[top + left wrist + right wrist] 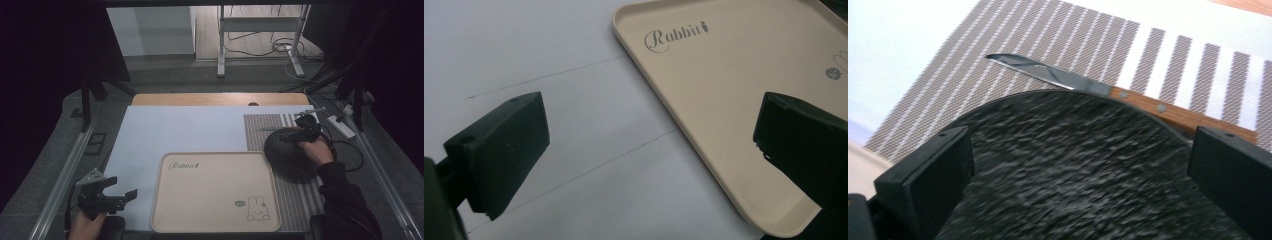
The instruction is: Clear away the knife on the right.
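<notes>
Hovering right over the round dark slate-textured plate [291, 155], the right tongs [301, 134] sit wide open with nothing gripped; in the right gripper view the two black jaws straddle the plate [1073, 165] well apart, one either side of its far rim. That plate lies flat on the grey-and-white striped woven placemat [260, 131] at the right side of the surface, just beside the right edge of the big beige rectangular plastic tray with the rabbit print [215, 192]. Being round it has no real long axis, so I'd say what counts is that the plate is directly under and ahead of the right tongs, way nearer to that hand than the other one. Just past the plate's far rim is a steel-bladed knife with a riveted wooden handle [1128, 95]; its long axis runs roughly along that rim, tip pointing toward the middle of the surface and handle toward the right edge. Whether the rim actually touches it, I can't tell. Left tongs [107, 192] are parked over the pale blue sheet covering the surface [180, 130] near the tray's near-left corner, jaws spread and holding nothing, well apart from the plate. In the left gripper view the tray [724, 100] is bare.
</notes>
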`<state>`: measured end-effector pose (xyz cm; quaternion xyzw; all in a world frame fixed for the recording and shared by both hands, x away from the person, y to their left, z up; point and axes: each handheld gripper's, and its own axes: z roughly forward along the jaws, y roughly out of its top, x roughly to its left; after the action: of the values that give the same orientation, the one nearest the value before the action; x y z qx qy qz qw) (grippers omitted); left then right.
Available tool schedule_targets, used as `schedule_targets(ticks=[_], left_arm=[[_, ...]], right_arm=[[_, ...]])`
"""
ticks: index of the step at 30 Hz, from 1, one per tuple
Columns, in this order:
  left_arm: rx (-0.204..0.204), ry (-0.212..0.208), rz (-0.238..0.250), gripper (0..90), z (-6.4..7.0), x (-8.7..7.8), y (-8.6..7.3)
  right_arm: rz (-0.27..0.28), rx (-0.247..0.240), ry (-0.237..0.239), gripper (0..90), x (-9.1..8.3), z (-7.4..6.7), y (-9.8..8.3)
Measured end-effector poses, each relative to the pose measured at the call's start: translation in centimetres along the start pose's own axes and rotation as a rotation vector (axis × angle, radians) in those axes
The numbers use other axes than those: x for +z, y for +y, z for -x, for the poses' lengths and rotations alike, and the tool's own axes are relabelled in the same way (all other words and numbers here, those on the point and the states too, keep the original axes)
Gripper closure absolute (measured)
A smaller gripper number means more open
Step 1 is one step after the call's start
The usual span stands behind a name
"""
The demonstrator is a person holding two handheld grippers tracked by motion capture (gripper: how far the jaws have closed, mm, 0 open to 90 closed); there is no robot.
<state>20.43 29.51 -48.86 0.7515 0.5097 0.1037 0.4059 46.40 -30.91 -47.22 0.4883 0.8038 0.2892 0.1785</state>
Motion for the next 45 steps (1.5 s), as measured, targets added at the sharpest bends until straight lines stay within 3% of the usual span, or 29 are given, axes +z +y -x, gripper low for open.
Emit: schedule_targets(ticks=[7, 15, 23, 26, 34, 36, 39, 45], left_arm=[[0.002, 0.001, -0.002, 1.6, 0.0, 0.0, 0.0], [0.001, 0.001, -0.003, 1.6, 0.0, 0.0, 0.0], [0.003, 0.0, -0.003, 1.6, 0.0, 0.0, 0.0], [0.004, 0.0, -0.003, 1.6, 0.0, 0.0, 0.0], [0.006, 0.001, -0.003, 1.7, 0.0, 0.1, 0.0], [0.007, 0.002, -0.004, 1.7, 0.1, 0.1, 0.0], [0.009, 0.003, -0.005, 1.8, 0.1, 0.1, 0.0], [0.012, 0.004, -0.005, 1.8, 0.1, 0.1, 0.0]], right_arm=[[-0.033, 0.003, -0.043, 0.0, 1.0, 0.8, 1.0], [-0.072, 0.041, -0.042, 0.0, 2.5, 2.0, 2.2], [-0.109, 0.037, -0.069, 0.0, 3.6, 2.7, 3.1], [-0.104, 0.029, -0.085, 8.1, 3.6, 2.9, 3.4], [-0.114, 0.013, -0.064, 56.5, 3.6, 4.4, 4.0], [-0.118, 0.024, -0.028, 69.6, 3.7, 5.1, 4.1], [-0.125, 0.054, -0.015, 89.0, 4.0, 6.0, 4.3], [-0.159, 0.059, -0.072, 89.2, 4.9, 7.9, 3.9]])
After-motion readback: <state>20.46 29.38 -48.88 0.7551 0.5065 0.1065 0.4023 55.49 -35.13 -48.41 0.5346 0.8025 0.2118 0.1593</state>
